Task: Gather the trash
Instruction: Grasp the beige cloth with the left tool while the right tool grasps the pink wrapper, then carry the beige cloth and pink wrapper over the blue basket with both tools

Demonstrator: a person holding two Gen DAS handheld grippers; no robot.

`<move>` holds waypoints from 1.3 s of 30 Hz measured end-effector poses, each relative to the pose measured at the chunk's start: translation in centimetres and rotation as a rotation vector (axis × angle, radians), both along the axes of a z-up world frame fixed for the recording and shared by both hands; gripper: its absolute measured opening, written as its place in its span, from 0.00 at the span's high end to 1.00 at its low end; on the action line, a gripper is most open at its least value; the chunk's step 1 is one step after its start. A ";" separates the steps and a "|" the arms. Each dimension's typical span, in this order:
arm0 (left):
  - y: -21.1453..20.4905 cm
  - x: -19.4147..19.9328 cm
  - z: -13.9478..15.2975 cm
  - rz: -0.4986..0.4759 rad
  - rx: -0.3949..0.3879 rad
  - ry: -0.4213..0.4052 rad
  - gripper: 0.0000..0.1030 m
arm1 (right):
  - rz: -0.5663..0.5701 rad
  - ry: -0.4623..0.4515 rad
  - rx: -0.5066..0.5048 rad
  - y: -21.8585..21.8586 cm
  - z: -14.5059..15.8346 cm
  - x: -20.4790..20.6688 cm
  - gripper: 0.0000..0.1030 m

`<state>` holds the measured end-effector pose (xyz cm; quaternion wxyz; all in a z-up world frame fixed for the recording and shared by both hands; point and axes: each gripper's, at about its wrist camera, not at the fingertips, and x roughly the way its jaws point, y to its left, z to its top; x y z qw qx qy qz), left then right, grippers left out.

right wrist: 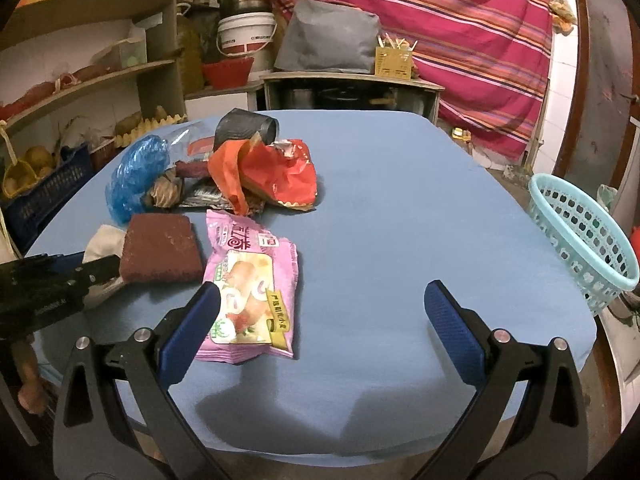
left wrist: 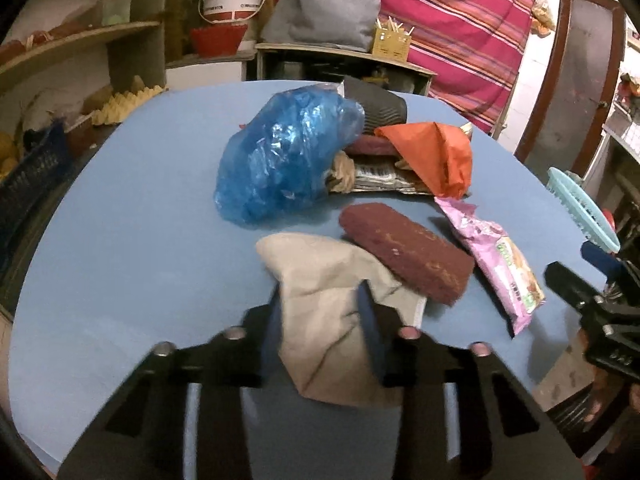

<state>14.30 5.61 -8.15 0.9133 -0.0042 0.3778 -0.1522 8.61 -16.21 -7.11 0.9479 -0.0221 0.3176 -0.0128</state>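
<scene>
Risk centres on the left claw [left wrist: 320, 312], whose jaws are closed on a beige crumpled cloth [left wrist: 336, 300] at lower centre of the left wrist view. The cloth is limp and bunched, pinched only along one fold, with much of it trailing loose towards the top of the frame; in my judgement a lift could let it slide out, or the loose end could drag the neighbouring dark red block [left wrist: 408, 248], which lies touching or overlapping its upper right edge. That block is rectangular with a coarse, gritty face, probably a scouring pad or sponge. Just right of it lies a pink snack packet [left wrist: 496, 260], glossy, flat and slippery, a likely candidate to skid off the smooth blue desk [left wrist: 140, 220] if nudged. Further up the frame sits a heap: a translucent blue plastic bag [left wrist: 280, 156], puffed and crinkled, an orange wrapper [left wrist: 436, 156], folded and stiff-looking, and a dark ribbed roll [left wrist: 380, 108] behind; these are light and could scatter if snagged. The right claw [right wrist: 324, 312] stands wide open and empty, low in the right wrist view, its left finger just beside the pink packet. The pale green perforated basket [right wrist: 584, 240], the probable destination, sits at the right edge, well apart from the trash, so a long carry is likely.
</scene>
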 end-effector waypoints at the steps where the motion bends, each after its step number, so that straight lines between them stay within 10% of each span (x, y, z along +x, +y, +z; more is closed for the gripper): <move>1: 0.0 -0.2 0.1 -0.001 0.010 -0.006 0.79 | 0.005 0.002 -0.001 0.2 -0.1 0.1 0.04; 18: 3.7 0.5 3.4 0.231 0.092 -0.097 0.87 | 0.052 0.147 -0.082 3.3 -3.0 5.8 0.06; 30: 3.3 0.8 7.2 0.271 0.090 -0.172 0.87 | 0.213 0.196 0.011 3.3 -1.9 6.4 0.70; 39: 1.5 0.7 10.0 0.265 0.099 -0.228 0.87 | 0.141 0.090 0.091 -2.5 2.8 5.4 0.73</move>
